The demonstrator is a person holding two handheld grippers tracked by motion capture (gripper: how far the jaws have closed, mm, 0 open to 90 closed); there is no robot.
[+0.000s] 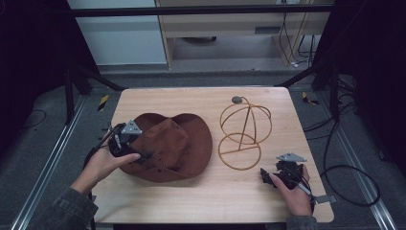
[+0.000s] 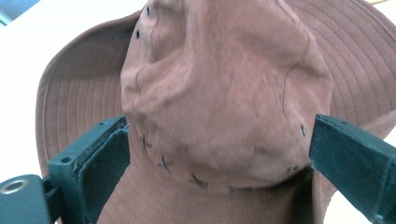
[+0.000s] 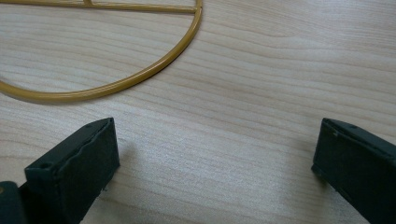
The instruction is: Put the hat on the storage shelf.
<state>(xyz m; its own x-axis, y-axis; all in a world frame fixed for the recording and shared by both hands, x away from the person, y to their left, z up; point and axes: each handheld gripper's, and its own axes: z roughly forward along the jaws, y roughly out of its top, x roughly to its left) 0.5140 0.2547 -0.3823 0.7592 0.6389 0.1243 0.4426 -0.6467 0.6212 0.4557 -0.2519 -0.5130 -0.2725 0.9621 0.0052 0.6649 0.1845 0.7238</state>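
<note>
My left gripper (image 1: 125, 140) jaws are standing wide apart, straddling the crown of the brown hat (image 1: 173, 146), not pinching yet. The hat is lying on the worktop (image 1: 201, 189), left of centre. My right gripper (image 1: 282, 173) jaws are also spread, empty, hovering low over bare wood just beside the base ring of the wire hat stand (image 1: 244, 130). Looks like I'm lining up the pick; probably hat goes on stand. Next: closing on the crown, lifting clear without crushing it.
</note>
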